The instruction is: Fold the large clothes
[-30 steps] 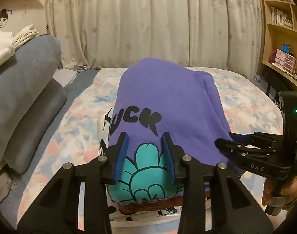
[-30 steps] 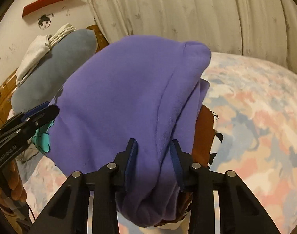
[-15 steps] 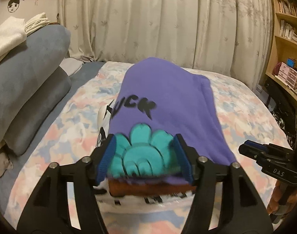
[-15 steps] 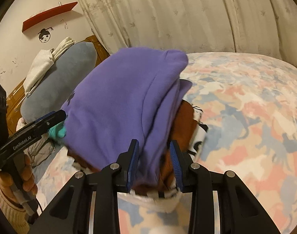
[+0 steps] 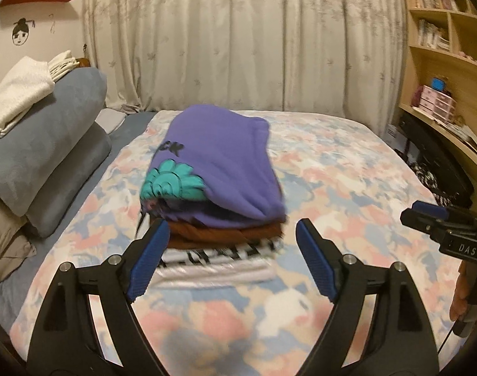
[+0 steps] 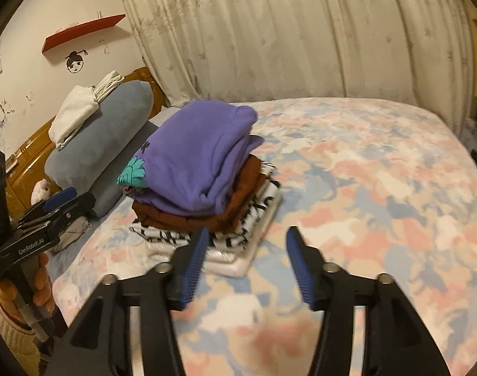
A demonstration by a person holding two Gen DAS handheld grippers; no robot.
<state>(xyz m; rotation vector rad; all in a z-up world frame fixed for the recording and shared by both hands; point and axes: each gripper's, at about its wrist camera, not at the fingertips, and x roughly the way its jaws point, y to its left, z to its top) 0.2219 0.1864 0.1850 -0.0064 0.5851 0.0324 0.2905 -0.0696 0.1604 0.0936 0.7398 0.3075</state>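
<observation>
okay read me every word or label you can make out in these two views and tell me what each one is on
"DAS": white letters on the right claw, seen from the left wrist view.
"GenRobot.AI": white print on the left claw, seen from the right wrist view.
"CK": black letters on the purple sweatshirt; the start of the word is folded under.
Book spines on the bookshelf: too small to read.

A home bedroom. A bed [image 5: 348, 163] with a pastel patterned cover fills the room, with rolled grey bedding [image 5: 47, 153] along one side, pale floor-length curtains [image 5: 238, 40] behind, a wooden bookshelf [image 5: 442, 47] of books, and a face doodle [image 6: 75, 62] on the wall.
</observation>
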